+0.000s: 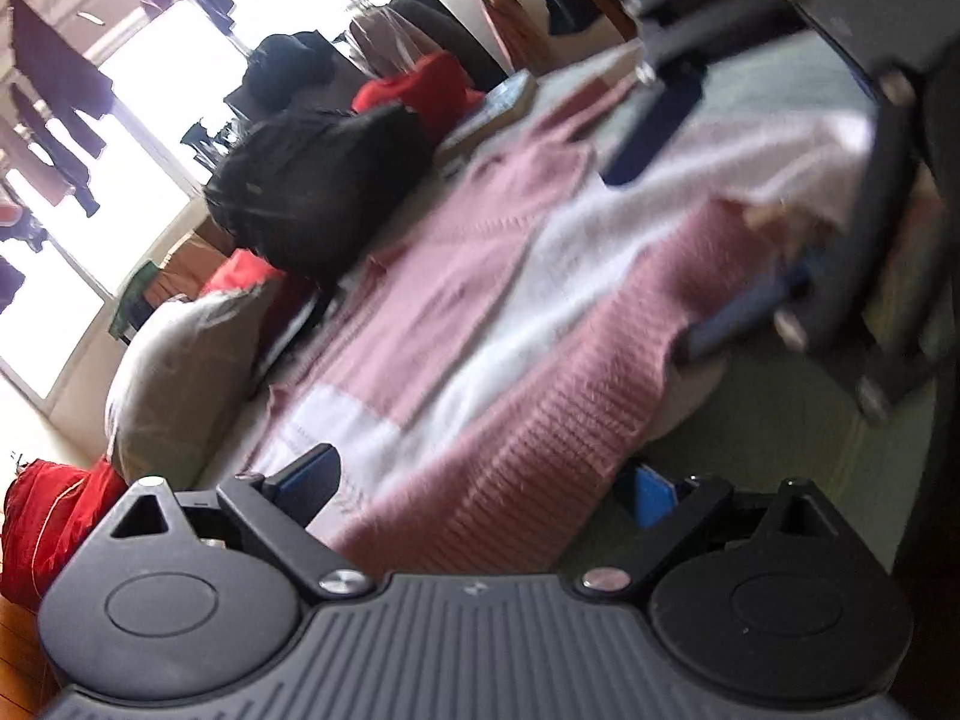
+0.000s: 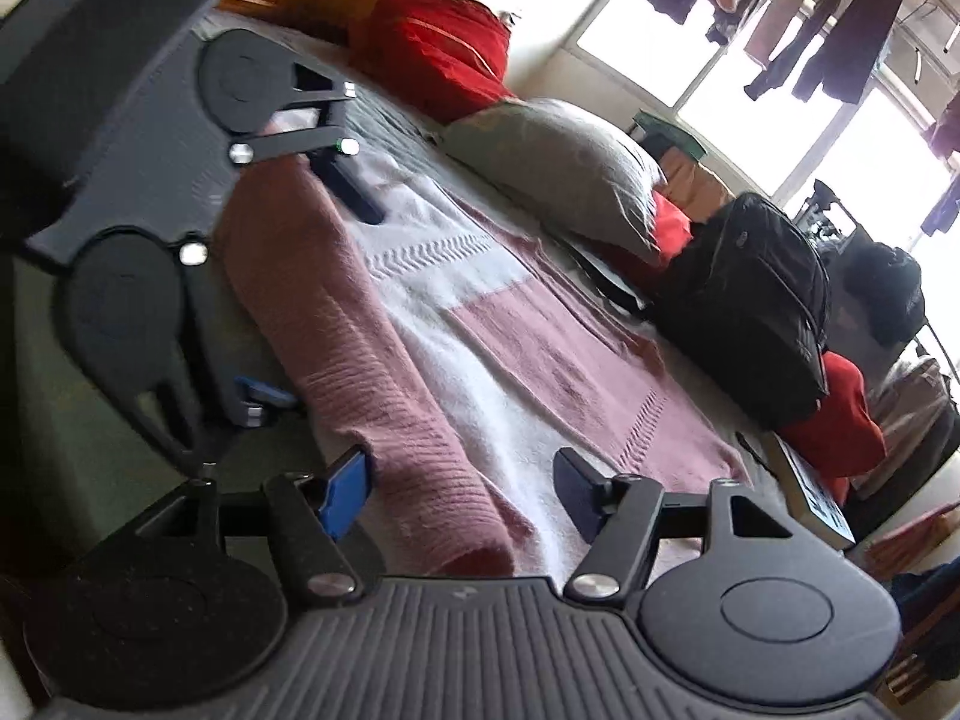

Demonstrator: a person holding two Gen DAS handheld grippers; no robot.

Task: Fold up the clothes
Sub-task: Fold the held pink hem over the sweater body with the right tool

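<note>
A pink and white knitted sweater (image 1: pixel 480 312) (image 2: pixel 480 330) lies spread on a bed with a grey-green sheet (image 1: pixel 780 420), its near long side folded over. My left gripper (image 1: pixel 480 489) is open wide, its blue pads on either side of the sweater's near end without pressing it. In the right wrist view the left gripper (image 2: pixel 309 288) straddles the folded pink edge at the far left. My right gripper (image 2: pixel 462 495) is open, with the folded pink edge lying loose between its fingers. In the blurred left wrist view the right gripper (image 1: pixel 696 228) hangs over the sweater's far end.
A grey pillow (image 2: pixel 558 168), a red cushion (image 2: pixel 438 42) and a black bag (image 2: pixel 744 306) line the bed's far side. A book (image 2: pixel 816 498) lies near the bag. Clothes hang in front of bright windows behind.
</note>
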